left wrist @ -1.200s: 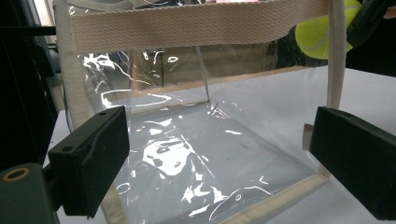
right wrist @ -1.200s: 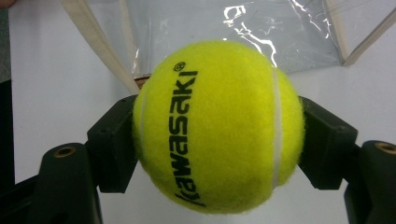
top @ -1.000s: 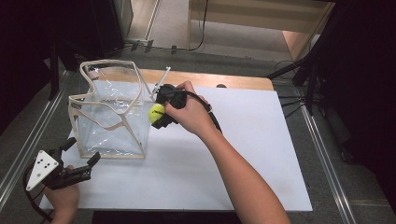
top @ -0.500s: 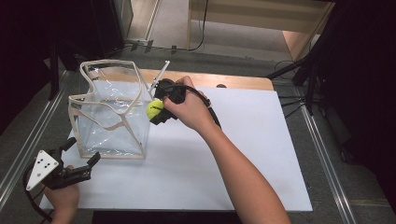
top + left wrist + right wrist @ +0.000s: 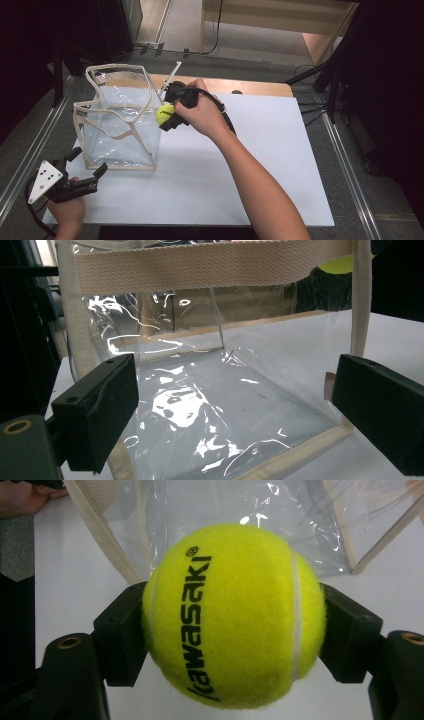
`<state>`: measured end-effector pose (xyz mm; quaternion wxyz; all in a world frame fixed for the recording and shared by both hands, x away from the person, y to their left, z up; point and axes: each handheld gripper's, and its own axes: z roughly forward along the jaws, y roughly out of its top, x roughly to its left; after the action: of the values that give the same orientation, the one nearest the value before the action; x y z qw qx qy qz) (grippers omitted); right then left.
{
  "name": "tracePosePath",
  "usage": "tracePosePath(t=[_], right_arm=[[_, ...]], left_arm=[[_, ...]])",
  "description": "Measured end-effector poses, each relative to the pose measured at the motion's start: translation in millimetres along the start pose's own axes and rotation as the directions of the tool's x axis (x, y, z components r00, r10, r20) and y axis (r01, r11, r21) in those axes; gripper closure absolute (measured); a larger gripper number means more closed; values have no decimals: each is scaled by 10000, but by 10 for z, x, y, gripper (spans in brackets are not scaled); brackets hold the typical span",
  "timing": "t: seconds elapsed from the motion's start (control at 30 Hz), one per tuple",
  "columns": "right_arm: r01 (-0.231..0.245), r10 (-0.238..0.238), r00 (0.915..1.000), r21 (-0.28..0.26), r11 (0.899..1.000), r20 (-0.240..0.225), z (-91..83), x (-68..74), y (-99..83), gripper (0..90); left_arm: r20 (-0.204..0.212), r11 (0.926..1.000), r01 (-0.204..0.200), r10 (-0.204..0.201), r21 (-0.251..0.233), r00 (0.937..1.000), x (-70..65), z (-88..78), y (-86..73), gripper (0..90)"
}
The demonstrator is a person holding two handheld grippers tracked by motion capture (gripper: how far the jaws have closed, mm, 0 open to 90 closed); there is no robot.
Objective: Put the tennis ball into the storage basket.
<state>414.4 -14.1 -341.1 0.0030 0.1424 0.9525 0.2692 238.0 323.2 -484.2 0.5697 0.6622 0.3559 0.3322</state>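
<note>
right claw: clenched on the tennis ball, one black jaw pressed into each side of it; in the right gripper view the claw has the ball squeezed between both jaws, "kawasaki" print facing the camera
tennis ball: yellow-green, held off the tabletop, just beside the upper right corner of the clear bag, at about rim height; not inside the bag
right hand: wrapped round the gripper body, forearm comes in from the bottom edge, cable trails off behind the wrist
left claw: released, jaws stand wide apart with nothing between the pads; sits low near the front left corner of the white sheet, just in front of the bag, apart from it
left claw, own view: looks straight through the bag's clear front wall; jaws either side of the view, neither touching the plastic as far as I can tell
left hand: grips the gripper from below, grey three-cornered plate on top
clear bag: transparent plastic, cream webbing trim and straps, stands upright and open-topped on the left part of the tabletop; looks empty
strap: cream webbing band runs across the top of the left gripper view; a sliver of the ball shows behind it at upper right
tabletop: white sheet over a wooden board
</note>
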Motion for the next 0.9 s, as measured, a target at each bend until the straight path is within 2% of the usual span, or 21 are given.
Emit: tracePosePath(t=[0.9], right_arm=[[54,-59,9998,-231,9997,-183,-152,-66,154,239]], left_arm=[[28,10000,-4,4,6,10000,0,7,0,54]])
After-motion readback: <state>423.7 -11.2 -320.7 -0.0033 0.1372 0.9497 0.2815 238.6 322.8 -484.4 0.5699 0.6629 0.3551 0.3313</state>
